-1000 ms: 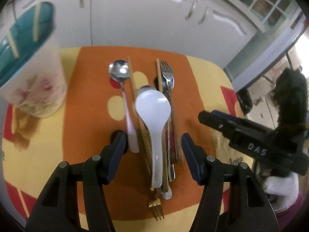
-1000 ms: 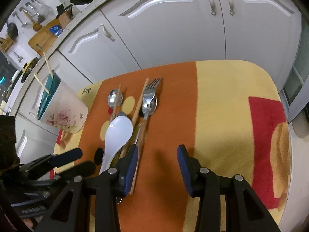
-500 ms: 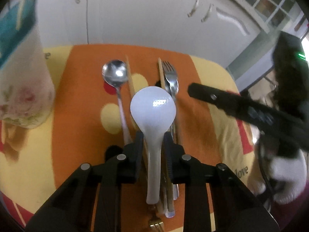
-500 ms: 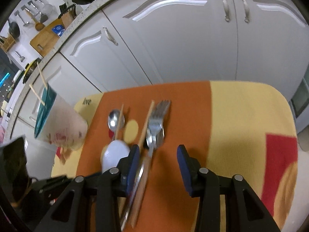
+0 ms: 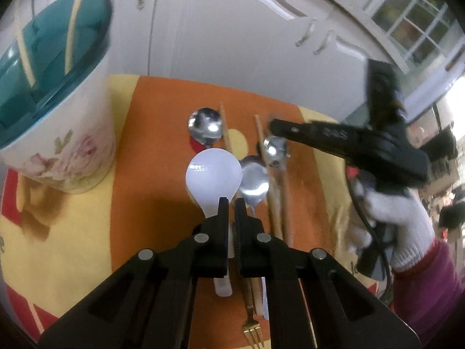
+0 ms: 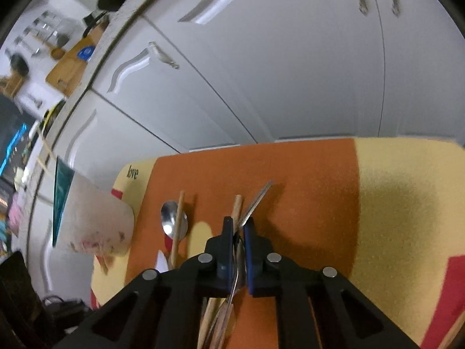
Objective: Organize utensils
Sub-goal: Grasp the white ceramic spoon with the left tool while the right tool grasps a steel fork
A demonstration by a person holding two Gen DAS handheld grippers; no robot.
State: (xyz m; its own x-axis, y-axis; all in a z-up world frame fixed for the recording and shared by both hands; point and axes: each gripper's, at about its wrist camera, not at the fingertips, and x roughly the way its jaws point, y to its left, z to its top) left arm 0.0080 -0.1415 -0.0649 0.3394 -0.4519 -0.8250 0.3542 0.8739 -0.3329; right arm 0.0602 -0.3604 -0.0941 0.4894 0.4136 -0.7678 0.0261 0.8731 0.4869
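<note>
Both grippers had just closed: left [image 5: 229, 203] on the spoon [image 5: 213, 174], right [image 6: 239, 226] on the fork [image 6: 255, 200]. Chopsticks [image 5: 277, 195] lay between; a cup [image 5: 55, 122] stood left.

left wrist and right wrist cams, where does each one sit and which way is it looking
Left wrist: rides on the left gripper, looking down along its jaws, which have just closed on the white spoon; the gloved hand with the right gripper also shows.
Right wrist: rides on the right gripper, angled down at the mat and white cabinets; its jaws have just closed on the metal fork.
Shared: the floral cup with teal inside, the metal spoon, chopsticks, the mat.
</note>
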